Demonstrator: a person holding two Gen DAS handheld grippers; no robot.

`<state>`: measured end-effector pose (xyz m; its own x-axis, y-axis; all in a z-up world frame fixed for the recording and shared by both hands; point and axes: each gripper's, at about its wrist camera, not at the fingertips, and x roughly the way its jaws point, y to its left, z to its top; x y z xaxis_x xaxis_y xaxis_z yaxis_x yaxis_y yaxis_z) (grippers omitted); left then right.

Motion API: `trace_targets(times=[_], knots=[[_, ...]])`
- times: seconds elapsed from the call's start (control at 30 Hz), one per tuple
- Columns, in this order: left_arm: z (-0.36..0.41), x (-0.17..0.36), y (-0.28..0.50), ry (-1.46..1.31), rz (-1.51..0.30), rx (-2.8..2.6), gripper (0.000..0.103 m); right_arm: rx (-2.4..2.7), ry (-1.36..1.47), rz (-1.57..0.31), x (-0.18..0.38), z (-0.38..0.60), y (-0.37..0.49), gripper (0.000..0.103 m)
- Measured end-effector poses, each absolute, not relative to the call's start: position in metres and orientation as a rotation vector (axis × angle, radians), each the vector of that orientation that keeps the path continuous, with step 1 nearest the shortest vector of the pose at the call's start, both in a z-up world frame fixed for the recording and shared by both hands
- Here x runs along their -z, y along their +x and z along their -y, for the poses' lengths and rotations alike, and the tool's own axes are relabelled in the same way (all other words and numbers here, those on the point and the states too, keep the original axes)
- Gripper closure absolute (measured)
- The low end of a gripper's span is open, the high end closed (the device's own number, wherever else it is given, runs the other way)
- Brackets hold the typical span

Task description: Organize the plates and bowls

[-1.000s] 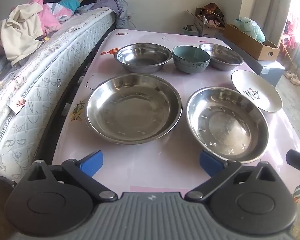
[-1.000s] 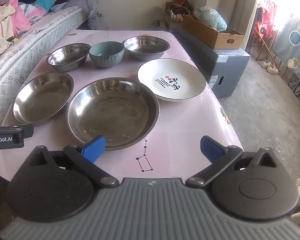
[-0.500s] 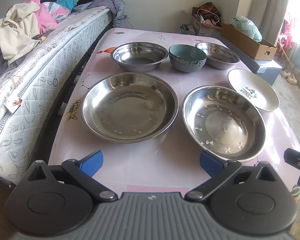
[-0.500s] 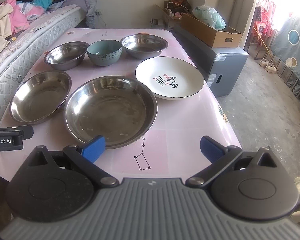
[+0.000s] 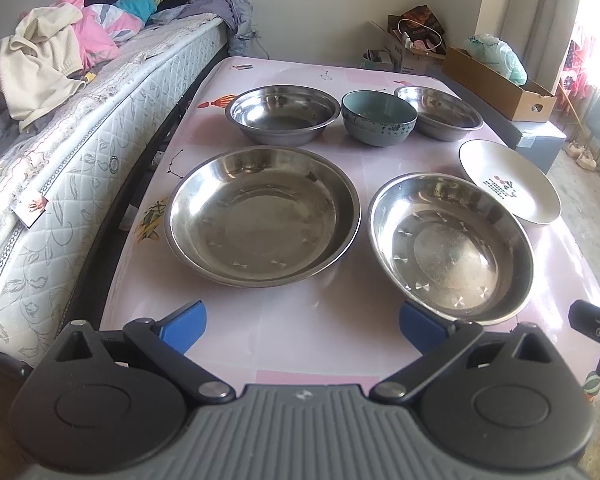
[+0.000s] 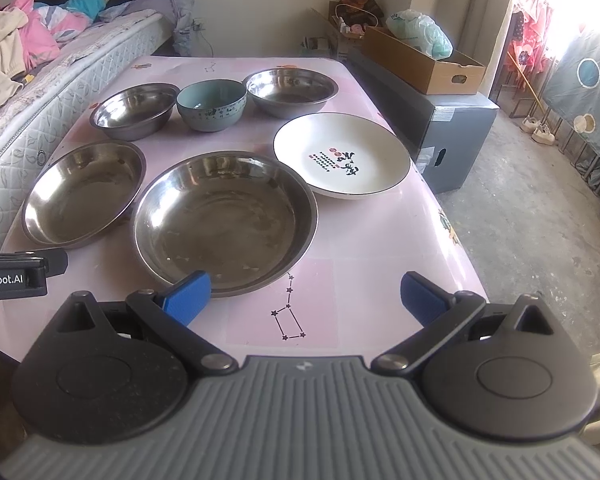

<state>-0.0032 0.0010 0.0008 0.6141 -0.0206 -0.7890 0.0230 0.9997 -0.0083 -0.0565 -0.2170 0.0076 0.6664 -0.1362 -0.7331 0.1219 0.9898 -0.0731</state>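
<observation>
Both grippers hang low over the near edge of the pink surface [image 5: 300, 332], side by side and pointing along it. The left gripper [image 5: 302, 326] has its jaws spread wide and holds nothing; the right gripper [image 6: 304, 296] is likewise wide apart and empty, its left blue pad overlapping the near rim of a steel plate in its own view.

Six dishes lie apart on the surface. In the left view, the large steel plate [image 5: 262, 216] sits at 12 o'clock, a second steel plate [image 5: 450, 246] at 2 o'clock, and the white plate [image 5: 508, 182] with printed characters beyond it. Along the far row stand a steel bowl [image 5: 283, 114], a teal ceramic bowl [image 5: 378, 118] and another steel bowl [image 5: 438, 113].

Against half a second ago, the dishes lie as they did; both views sit slightly nearer to them.
</observation>
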Motion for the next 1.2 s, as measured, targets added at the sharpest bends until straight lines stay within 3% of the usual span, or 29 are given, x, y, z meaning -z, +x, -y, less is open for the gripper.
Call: trace_targets(times=[1.2], knots=[[-0.0045,0.0023,-0.0030,0.001,-0.915,0.021,0.000,0.145,-0.009,-0.831,-0.0073,0.2175,-0.0568,0.001]])
